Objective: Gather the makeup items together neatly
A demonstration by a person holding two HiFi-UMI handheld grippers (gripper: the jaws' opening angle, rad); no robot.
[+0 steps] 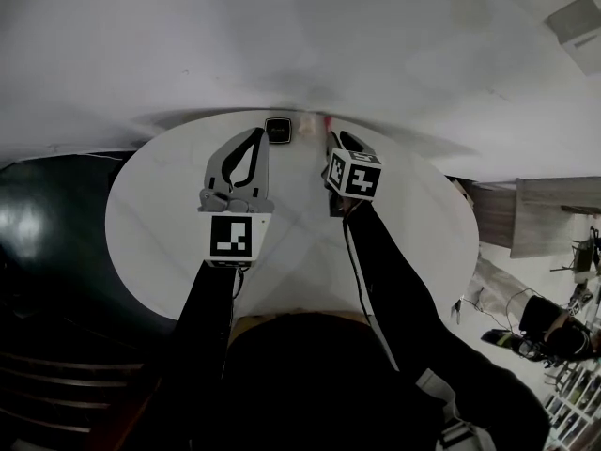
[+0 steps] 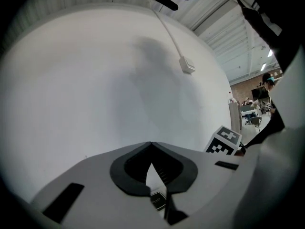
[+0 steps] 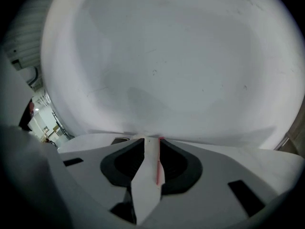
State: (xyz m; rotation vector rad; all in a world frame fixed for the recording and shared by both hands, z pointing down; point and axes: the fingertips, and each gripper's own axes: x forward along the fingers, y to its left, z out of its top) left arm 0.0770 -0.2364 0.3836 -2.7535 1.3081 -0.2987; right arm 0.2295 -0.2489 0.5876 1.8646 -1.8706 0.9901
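Note:
On the round white table [image 1: 150, 214], a small black compact [image 1: 278, 130] lies near the far edge. Just to its right is a slim pink-red item [image 1: 326, 120]. My left gripper [image 1: 260, 132] is shut and holds nothing, its tips just left of the compact. In the left gripper view the tips [image 2: 151, 144] meet, and the compact [image 2: 157, 200] shows through the gap below them. My right gripper [image 1: 340, 135] hovers near the pink item. In the right gripper view its jaws [image 3: 151, 140] stand slightly apart. A thin red stick [image 3: 158, 168] shows in the gap beside the right finger; I cannot tell whether they touch.
A white wall rises directly behind the table. The floor to the left is dark. Wooden furniture [image 1: 554, 214] and cables and gear [image 1: 554, 336] lie to the right. A white cable with a small box [image 2: 187, 66] hangs on the wall.

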